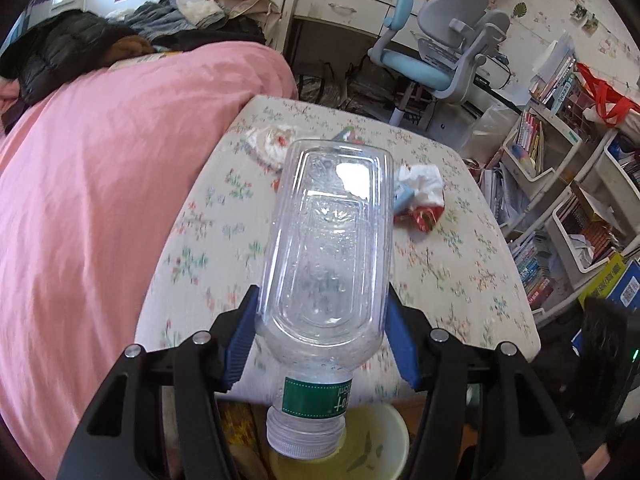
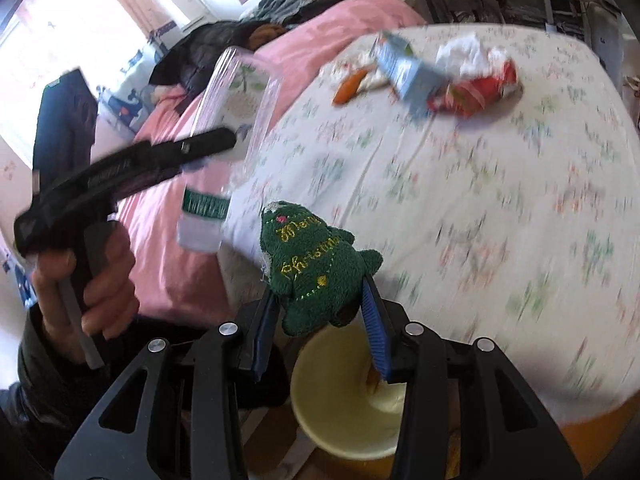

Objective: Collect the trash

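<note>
The left gripper (image 1: 322, 340) clamps an empty plastic bottle (image 1: 326, 248), cap down, over the pale bin (image 1: 384, 452) beside the desk's (image 1: 460, 280) near edge. The right gripper (image 2: 320, 320) pinches a green plush toy (image 2: 314, 264) above that bin.

Clear plastic bottle (image 1: 326, 264) clamped neck-down in left gripper (image 1: 320, 332), above pale round bin (image 1: 384, 440). Green plush toy (image 2: 312, 264) in right gripper (image 2: 320, 316), over that bin. Behind, on floral-cloth table (image 1: 460, 264): crumpled wrappers (image 1: 420, 196). Pink-quilted bed (image 1: 100, 184) left.
</note>
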Tool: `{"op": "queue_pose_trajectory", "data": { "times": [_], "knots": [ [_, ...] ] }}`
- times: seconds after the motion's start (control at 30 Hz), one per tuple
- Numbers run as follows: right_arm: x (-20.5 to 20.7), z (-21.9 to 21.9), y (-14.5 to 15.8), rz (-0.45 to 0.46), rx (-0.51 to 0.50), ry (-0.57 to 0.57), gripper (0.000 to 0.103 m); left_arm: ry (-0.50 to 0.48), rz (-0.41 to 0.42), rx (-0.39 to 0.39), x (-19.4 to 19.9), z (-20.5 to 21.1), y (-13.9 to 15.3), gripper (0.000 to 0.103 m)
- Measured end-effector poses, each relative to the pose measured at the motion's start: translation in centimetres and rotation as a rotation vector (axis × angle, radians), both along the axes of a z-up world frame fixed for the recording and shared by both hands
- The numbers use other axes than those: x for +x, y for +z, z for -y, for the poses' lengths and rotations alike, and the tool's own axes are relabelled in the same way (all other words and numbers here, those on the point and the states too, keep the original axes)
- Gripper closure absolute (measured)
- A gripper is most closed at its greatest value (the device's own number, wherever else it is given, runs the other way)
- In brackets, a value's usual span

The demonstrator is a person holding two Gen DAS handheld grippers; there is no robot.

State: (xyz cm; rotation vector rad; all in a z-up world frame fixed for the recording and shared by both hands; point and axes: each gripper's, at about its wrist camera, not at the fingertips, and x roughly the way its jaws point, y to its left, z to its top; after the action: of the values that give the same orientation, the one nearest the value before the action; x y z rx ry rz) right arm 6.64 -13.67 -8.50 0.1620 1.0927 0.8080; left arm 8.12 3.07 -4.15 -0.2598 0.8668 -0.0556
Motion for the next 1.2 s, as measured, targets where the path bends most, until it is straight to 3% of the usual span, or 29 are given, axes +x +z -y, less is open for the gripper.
{"op": "queue_pose_trajectory", "data": {
  "times": [0.2, 0.23, 0.4, 0.67, 0.9, 0.93, 1.03, 1.2],
  "knots": [
    [-3.6, -0.6, -2.9, -0.085, -0.051, 0.012, 0.064, -0.012, -0.01, 0.009, -2.9, 1.0, -0.8, 0.045],
    [-4.1, -0.7, -3.2, -0.091, -0.077, 0.012, 0.059, -0.018, -0.012, 0.014, -3.4, 1.2, -1.0, 0.045],
    [-5.1, 0.6, -3.8, -0.104, -0.117, -0.069, 0.054, -0.037, -0.039, 0.034, -5.6, 2.3, -2.2, 0.045],
    [-4.9, 5.8, -1.3, -0.008, -0.055, -0.3, 0.044, -0.104, -0.101, 0.067, -7.9, 5.1, -4.1, 0.045],
    [-4.8, 8.2, 0.4, 0.065, -0.006, -0.41, 0.04, -0.178, -0.293, 0.116, -9.1, 7.8, -8.2, 0.044],
    [-4.5, 8.4, 0.4, 0.07, -0.003, -0.416, 0.038, -0.182, -0.309, 0.133, -9.2, 8.1, -8.5, 0.04],
    [-4.3, 8.5, 0.7, 0.083, -0.006, -0.427, 0.035, -0.193, -0.307, 0.155, -9.2, 8.4, -8.5, 0.03],
    [-4.2, 8.5, 0.5, 0.093, -0.008, -0.442, 0.034, -0.147, -0.245, 0.152, -9.0, 7.6, -7.6, 0.027]
  ]
}}
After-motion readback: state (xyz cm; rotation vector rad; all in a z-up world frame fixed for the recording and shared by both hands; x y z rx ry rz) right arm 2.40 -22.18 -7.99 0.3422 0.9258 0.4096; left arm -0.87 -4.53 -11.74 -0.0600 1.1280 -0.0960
